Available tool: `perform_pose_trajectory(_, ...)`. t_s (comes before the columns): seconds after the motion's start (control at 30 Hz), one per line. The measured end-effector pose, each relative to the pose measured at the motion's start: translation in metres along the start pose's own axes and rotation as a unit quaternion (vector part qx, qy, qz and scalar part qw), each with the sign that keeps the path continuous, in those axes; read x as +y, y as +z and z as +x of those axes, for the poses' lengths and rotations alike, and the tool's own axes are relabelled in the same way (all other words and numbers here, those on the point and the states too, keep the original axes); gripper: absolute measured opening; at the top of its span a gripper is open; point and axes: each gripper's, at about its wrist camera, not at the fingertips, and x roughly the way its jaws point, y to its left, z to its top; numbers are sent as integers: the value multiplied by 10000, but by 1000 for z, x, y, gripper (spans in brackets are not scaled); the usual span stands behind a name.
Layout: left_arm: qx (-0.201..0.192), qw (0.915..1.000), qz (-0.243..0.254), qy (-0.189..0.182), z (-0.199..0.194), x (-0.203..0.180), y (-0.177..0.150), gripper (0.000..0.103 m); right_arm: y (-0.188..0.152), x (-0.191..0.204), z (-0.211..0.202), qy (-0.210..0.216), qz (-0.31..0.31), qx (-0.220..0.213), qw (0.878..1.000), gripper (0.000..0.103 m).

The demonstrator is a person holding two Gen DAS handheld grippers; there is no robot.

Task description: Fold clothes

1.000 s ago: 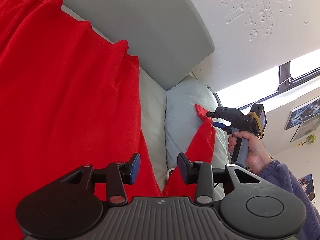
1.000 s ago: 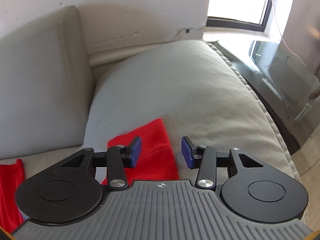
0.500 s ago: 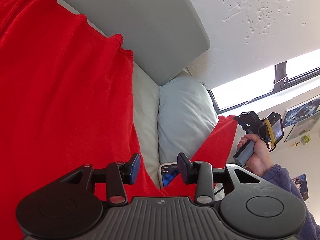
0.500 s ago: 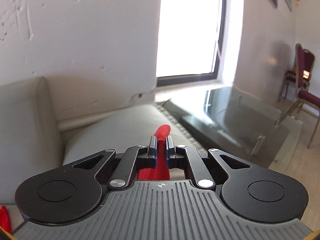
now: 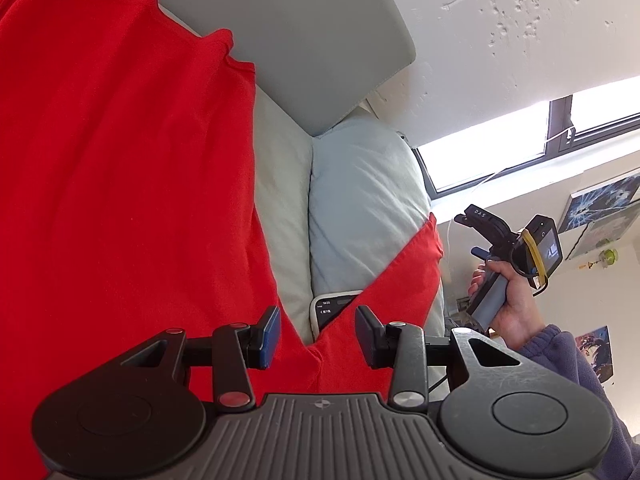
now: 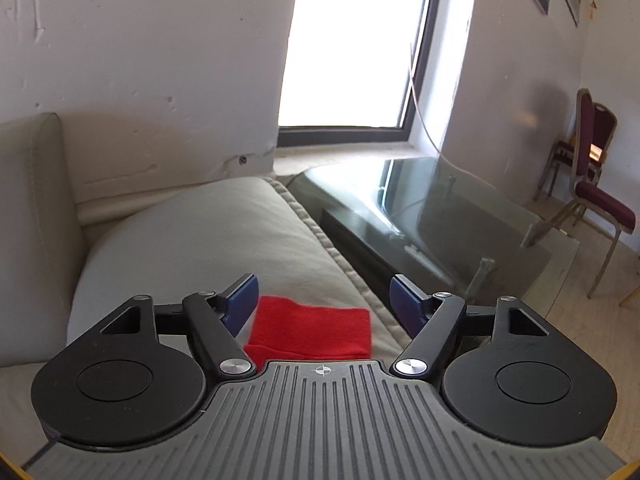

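Half a second ago our right gripper point(image 6: 322, 305) was clamped on the red garment's sleeve point(image 6: 310, 333); now its jaws stand wide apart and the sleeve lies flat on the sofa's arm cushion point(image 6: 192, 240), stretched toward the cushion's outer edge.

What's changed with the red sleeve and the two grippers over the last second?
The right gripper shut on the red sleeve, pulled it out toward the outer edge of the cushion, then opened and let go; the sleeve now lies flat there. The left gripper stayed open over the red garment's body, with the phone still partly under the sleeve.
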Motion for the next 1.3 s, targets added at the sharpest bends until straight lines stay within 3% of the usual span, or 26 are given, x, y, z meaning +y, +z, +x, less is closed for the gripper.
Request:
perform_pose_trajectory(0.13, 108, 9998, 159, -32, -1, -6, -3, 41, 0, -29, -22, 172, 468, 199, 9986, 72)
perform_pose_trajectory(0.23, 88, 9993, 340, 88, -4, -10, -6, 41, -7, -37, -40, 907, 805, 531, 9912, 44)
perform_pose_trajectory(0.27, -3, 9990, 383, 226, -7, -11, -5, 41, -10, -30, -49, 1197, 795, 617, 9877, 43)
perform_pose_trajectory(0.43, -531, 9937, 301, 935, -34, -2, 14, 44, -20, 42, -98, 2369, 495, 882, 9663, 44)
perform_pose_trajectory(0.57, -1066, 9869, 43, 1209, -68, 12, 34, 44, -20, 114, -131, 3210, 136, 1005, 9417, 50)
perform_pose_trajectory(0.67, -1443, 9807, -143, 1308, -93, 21, 45, 44, -23, 167, -136, 3613, -115, 1215, 9244, 55)
perform_pose_trajectory(0.83, -2017, 9630, -275, 1767, -123, 30, 59, 44, -58, 238, -81, 3557, -7, 2268, 9067, 52)
perform_pose_trajectory(0.93, -1994, 9562, -254, 2129, -122, 33, 66, 44, -85, 267, -45, 3366, -127, 2470, 9086, 46)
perform_pose_trajectory(1.0, -1965, 9551, -195, 2209, -121, 34, 67, 44, -96, 273, -32, 3390, -27, 2415, 9093, 44)
perform_pose_trajectory(1.03, -1951, 9546, -165, 2246, -121, 35, 67, 44, -101, 277, -25, 3402, 23, 2387, 9096, 39)
perform_pose_trajectory(1.07, -1937, 9540, -135, 2283, -120, 35, 67, 44, -106, 279, -20, 3440, 78, 2362, 9087, 26)
perform_pose_trajectory(1.17, -1891, 9543, -141, 2311, -119, 37, 67, 44, -110, 288, -23, 3780, -39, 2274, 8975, 9)
perform_pose_trajectory(1.27, -1872, 9539, -218, 2336, -119, 37, 66, 44, -108, 299, -48, 3839, -670, 1589, 9071, 2)
perform_pose_trajectory(1.3, -1873, 9536, -240, 2346, -119, 37, 65, 44, -105, 307, -57, 3944, -872, 1354, 9047, 2)
